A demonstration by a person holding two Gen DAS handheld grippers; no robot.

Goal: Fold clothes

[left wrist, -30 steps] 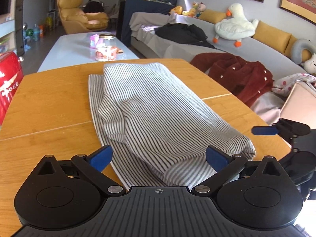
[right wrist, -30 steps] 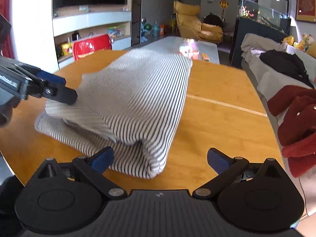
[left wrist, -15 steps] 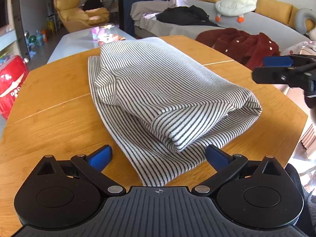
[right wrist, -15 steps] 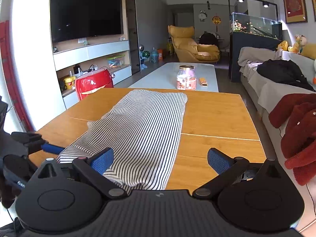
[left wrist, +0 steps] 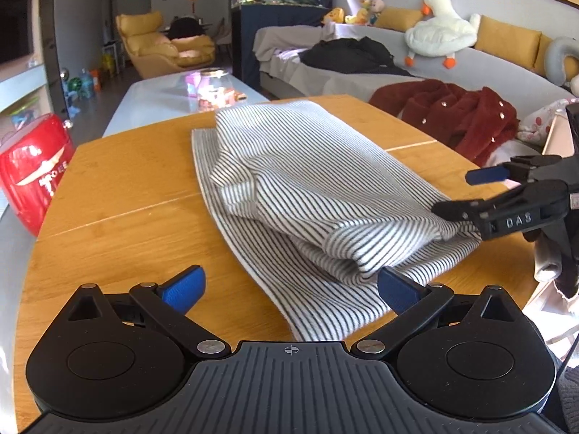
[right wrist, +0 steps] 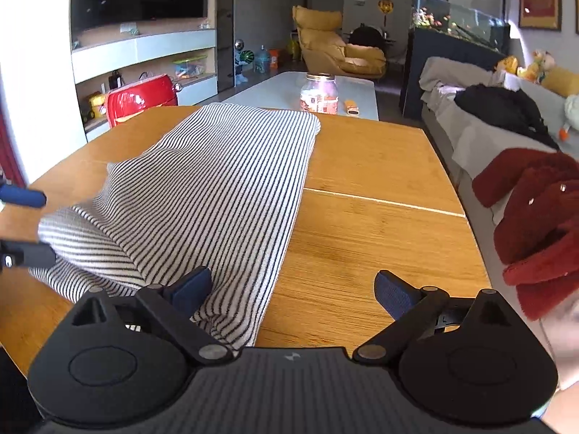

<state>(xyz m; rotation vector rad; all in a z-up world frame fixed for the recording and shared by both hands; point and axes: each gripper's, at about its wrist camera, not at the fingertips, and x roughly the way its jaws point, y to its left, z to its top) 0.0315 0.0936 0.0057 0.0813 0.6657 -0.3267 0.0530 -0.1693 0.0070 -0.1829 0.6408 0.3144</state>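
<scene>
The round bamboo-topped wooden counter (left wrist: 119,195) fills the middle of both views, and on it the grey-and-white striped knit garment (left wrist: 311,188) runs from upper centre to lower right in the left wrist view. Half a second ago the near end was a tidy roll; now the top layer is pulled loose, its near-right corner dragged toward the right edge of the frame and the lower layer exposed at bottom centre. I judge the fold is being reworked, not finished.

The right gripper (left wrist: 466,195), at the right edge of the left wrist view, has its jaws wide but closing, and its lower finger touches the garment's corner; in its own view the left pad rests on cloth, with nothing pinched. The left gripper (left wrist: 289,289) holds its jaws wide apart, the right pad touching the hem, gripping nothing.
</scene>
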